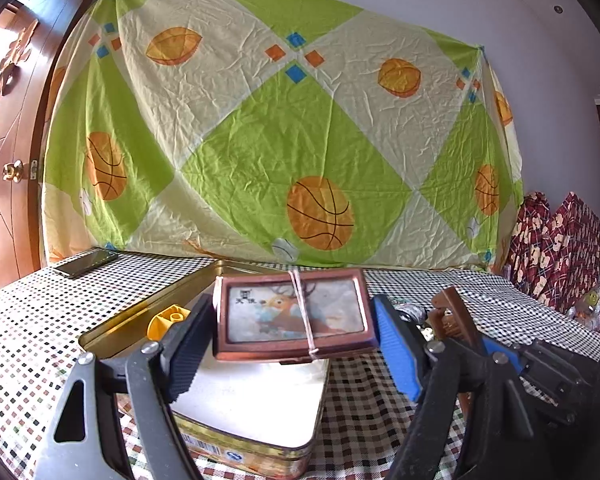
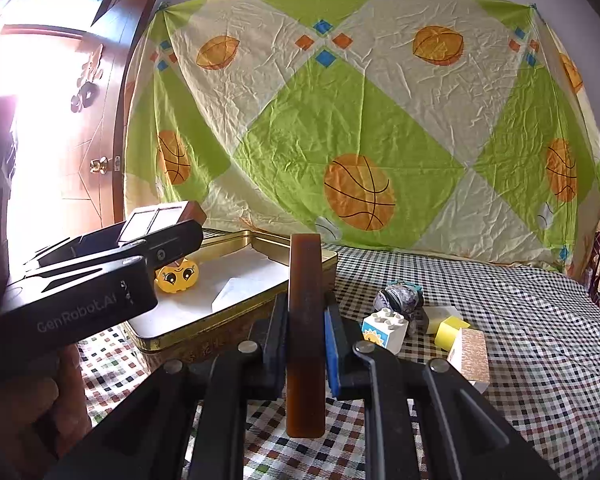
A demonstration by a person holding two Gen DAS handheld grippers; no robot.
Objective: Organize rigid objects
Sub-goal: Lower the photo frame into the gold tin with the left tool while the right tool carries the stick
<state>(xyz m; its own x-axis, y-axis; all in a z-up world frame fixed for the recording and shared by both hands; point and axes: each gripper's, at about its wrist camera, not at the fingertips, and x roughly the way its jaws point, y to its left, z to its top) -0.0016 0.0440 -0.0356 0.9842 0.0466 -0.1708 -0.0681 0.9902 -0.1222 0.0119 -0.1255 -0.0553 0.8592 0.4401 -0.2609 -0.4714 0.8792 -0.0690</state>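
Black left claw (image 2: 172,220), "GenRobot.AI" lettering

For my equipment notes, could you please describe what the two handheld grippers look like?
Both are matte black plastic with silver pivot screws. The left gripper and the right gripper each carry one black ribbed pad and one blue pad. The left gripper's body reads "GenRobot.AI" in grey lettering.

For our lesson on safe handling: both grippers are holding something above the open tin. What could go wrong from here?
1. The left gripper clamps the picture frame only by its two short ends; a tilt could let it slip and land on the yellow toy in the tin.
2. The right gripper pinches a thin brown slab edge-on, so it may pivot.
3. The grippers are close together and might collide.
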